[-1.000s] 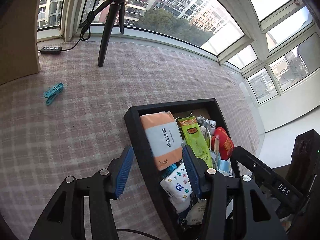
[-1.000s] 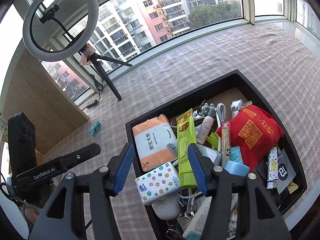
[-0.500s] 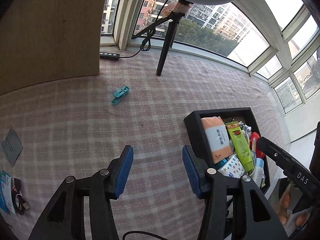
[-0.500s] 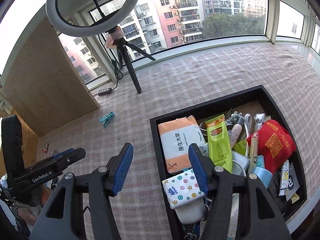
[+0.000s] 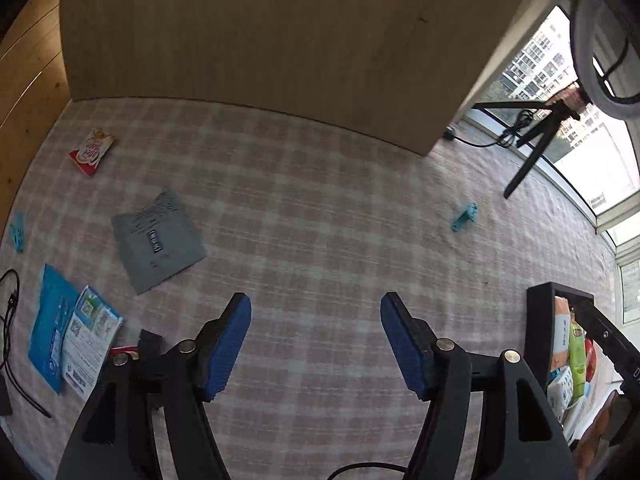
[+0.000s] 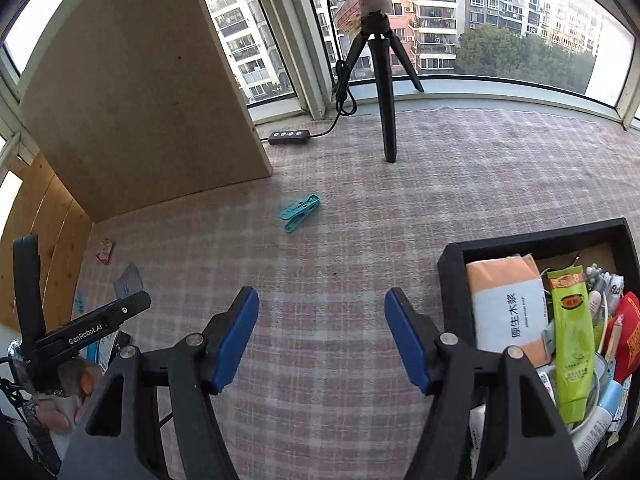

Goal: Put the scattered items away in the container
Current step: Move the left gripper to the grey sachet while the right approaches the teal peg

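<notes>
The black container [image 6: 452, 264] [image 5: 538, 320], packed with several packets and tubes, sits at the right. My left gripper [image 5: 316, 320] hangs over bare checked cloth, its jaws opening with nothing between them. Left of it lie a grey pouch [image 5: 158, 242], a blue-and-white packet [image 5: 72, 336], a red-and-white sachet [image 5: 93, 151] and a teal clip [image 5: 17, 236]. Another teal clothes peg [image 6: 301, 213] [image 5: 464, 216] lies farther out. My right gripper [image 6: 321, 324] is beside the container's left wall, jaws opening and empty. The left gripper's body [image 6: 92, 326] shows in the right wrist view.
A tall wooden board [image 5: 260, 40] [image 6: 132, 92] stands behind the cloth. A ring-light tripod [image 6: 384, 80] [image 5: 532, 152] and a power strip [image 6: 289, 137] with cable stand by the window. Black cables [image 5: 10, 320] lie at the far left edge.
Both grippers swung left, away from the container, which slid to the right edge of both views. Both jaws widened. The scattered packets came into the left wrist view.
</notes>
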Available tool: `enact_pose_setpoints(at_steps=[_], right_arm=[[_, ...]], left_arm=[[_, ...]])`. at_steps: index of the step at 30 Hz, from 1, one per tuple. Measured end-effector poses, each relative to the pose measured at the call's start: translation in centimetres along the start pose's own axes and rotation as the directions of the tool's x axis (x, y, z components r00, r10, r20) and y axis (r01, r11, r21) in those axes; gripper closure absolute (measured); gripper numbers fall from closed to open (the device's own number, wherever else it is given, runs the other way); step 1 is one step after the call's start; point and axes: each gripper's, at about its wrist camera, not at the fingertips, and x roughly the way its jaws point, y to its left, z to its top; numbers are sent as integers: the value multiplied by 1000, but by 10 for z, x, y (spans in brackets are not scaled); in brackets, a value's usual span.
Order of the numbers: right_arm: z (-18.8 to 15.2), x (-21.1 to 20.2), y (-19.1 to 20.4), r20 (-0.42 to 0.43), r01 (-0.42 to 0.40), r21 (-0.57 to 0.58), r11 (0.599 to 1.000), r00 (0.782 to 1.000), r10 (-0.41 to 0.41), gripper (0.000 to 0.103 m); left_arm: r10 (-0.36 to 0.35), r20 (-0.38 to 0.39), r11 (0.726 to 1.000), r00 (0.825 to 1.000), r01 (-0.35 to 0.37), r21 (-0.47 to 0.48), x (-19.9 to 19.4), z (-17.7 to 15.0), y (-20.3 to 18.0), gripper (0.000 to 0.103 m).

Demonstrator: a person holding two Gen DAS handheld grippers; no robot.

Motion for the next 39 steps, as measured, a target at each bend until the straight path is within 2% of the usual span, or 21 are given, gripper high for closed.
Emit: enact_pose_setpoints(at_steps=[3, 7, 16, 27, 36, 37, 39], right_arm=[[8, 21, 12, -34, -15, 1, 1000, 999, 15, 38], [22, 43, 24, -64, 4, 5, 1000, 998, -4, 38], [55, 98, 22, -170, 46, 78, 996, 985, -32, 38], [75, 142, 8, -252, 75, 212, 974, 967, -19, 38], [87, 159, 16, -267, 121, 211, 970, 962, -62, 38], [88, 161, 19, -274, 123, 204, 971, 959, -64, 39], [87, 166, 24, -295, 125, 178, 976, 953, -69, 51]], left_arm=[[52, -21, 995, 998, -53, -82, 9, 9, 37, 34], [68, -49, 981, 997, -76, -177, 20, 17, 75, 33], [74, -87, 959, 993, -95, -265, 39, 27, 113, 29], [91, -118, 947, 989, -122, -296, 61, 37, 119, 27], [140, -107, 958, 984, -162, -236, 68, 37, 106, 26], [146, -106, 959, 984, -167, -228, 69, 37, 105, 26], [161, -107, 961, 981, -181, -209, 70, 37, 104, 26]])
